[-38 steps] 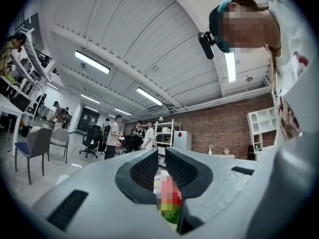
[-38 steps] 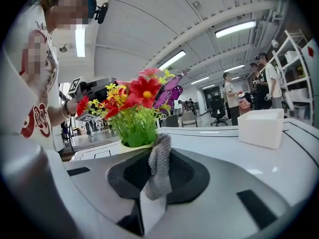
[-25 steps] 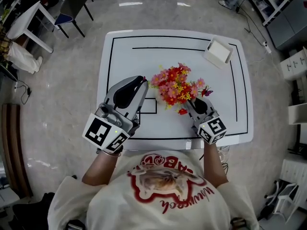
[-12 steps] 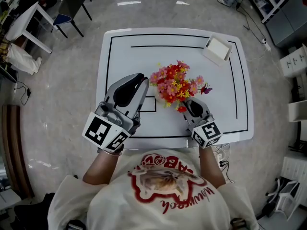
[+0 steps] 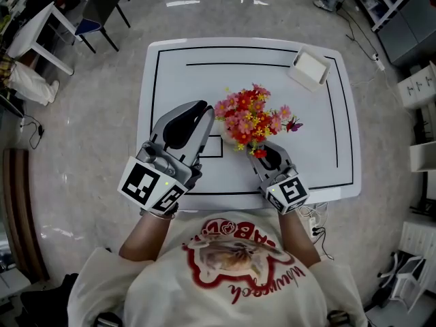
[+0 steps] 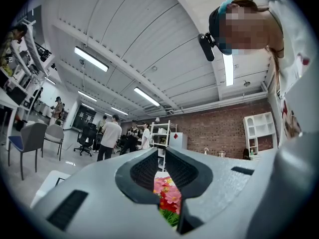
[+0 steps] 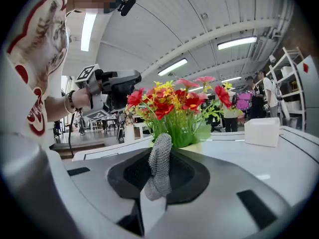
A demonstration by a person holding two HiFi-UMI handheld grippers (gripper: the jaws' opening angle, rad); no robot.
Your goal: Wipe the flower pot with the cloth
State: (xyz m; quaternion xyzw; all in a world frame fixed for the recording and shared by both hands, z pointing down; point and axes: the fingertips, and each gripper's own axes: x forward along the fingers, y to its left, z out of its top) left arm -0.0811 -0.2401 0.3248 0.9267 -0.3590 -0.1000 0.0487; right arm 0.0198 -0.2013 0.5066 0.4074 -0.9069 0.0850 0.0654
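Observation:
The flower pot [image 5: 251,120] stands mid-table; red, pink and yellow blooms hide the pot itself from above. In the right gripper view the flowers [image 7: 174,106] rise just beyond the jaws. My right gripper [image 5: 261,148] sits against the near side of the blooms, shut on a grey knitted cloth [image 7: 160,166] that sticks up between its jaws. My left gripper [image 5: 206,110] hovers just left of the flowers with its jaws shut and nothing visible between them. In the left gripper view [image 6: 162,156] the blooms show through the gap below the closed tips.
A white box [image 5: 310,70] sits at the table's far right corner, also seen in the right gripper view [image 7: 262,131]. The white table [image 5: 177,60] carries black outline markings. Chairs and another table [image 5: 41,26] stand on the floor to the left.
My right gripper has slid left along the near side of the flowers, still holding the cloth. The left gripper has stayed where it was.

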